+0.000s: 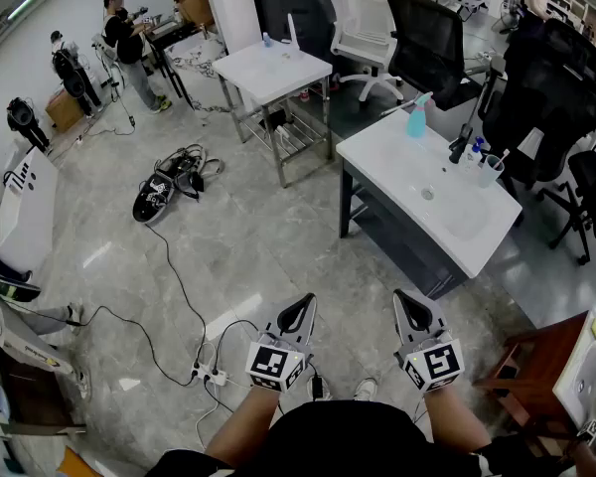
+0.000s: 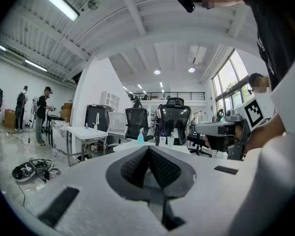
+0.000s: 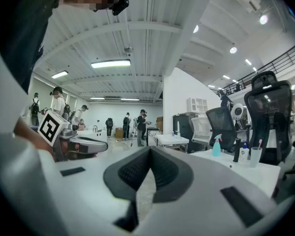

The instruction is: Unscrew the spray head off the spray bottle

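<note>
The left gripper (image 1: 302, 304) and the right gripper (image 1: 407, 298) are hovering with jaws closed on nothing, well apart from the white desk (image 1: 417, 202). The blue spray bottle (image 1: 417, 117) is standing at the desk's far corner.

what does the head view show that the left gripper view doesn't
Only the head view: the power strip and a shoe on the floor by the person's feet, and the whole top of the white table.
Only the left gripper view: the ceiling lights, and the left claw seen close up, shut and empty.
Both: the blue spray bottle upright on that table, and the black chairs.
</note>
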### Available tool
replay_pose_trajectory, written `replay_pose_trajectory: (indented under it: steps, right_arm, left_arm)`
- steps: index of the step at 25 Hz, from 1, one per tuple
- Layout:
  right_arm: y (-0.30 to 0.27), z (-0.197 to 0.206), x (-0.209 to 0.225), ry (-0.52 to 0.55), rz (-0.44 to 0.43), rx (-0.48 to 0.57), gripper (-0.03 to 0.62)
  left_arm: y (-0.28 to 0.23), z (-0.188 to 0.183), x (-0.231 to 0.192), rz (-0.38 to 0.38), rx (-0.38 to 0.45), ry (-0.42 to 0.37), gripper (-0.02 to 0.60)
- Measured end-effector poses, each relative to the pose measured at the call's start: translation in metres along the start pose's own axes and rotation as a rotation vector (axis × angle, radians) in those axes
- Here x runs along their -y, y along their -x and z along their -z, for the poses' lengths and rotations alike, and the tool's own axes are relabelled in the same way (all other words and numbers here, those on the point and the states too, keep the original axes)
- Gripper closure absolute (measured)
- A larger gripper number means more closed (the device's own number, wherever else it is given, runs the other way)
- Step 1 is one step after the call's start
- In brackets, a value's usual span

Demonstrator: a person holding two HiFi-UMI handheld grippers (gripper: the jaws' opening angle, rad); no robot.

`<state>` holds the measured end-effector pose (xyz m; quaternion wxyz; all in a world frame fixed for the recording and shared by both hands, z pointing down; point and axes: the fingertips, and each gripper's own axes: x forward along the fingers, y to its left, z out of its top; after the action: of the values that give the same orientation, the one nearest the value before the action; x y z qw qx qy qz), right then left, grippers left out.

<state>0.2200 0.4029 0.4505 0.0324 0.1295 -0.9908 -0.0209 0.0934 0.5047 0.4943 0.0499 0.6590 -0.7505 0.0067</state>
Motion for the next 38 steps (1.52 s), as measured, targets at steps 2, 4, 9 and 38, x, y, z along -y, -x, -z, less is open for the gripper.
replay_pose_trajectory:
  steps: [2, 4, 9, 38]
  right_arm:
    - [-0.001, 0.0, 0.002, 0.005, -0.003, -0.001, 0.591]
    - [-0.001, 0.001, 0.003, 0.01, -0.004, -0.003, 0.591]
    - [-0.005, 0.003, 0.003, 0.013, 0.006, -0.009, 0.591]
    - [-0.078, -0.004, 0.052, -0.032, 0.096, 0.054, 0.589]
  left_arm:
    - [-0.003, 0.0, 0.0, -0.003, 0.0, 0.001, 0.566]
    - [-0.004, 0.001, 0.0, -0.006, -0.004, 0.004, 0.565]
    - [-0.006, 0.003, -0.006, -0.003, -0.01, 0.002, 0.565]
    - [-0.082, -0.008, -0.063, 0.065, -0.01, -0.035, 0.566]
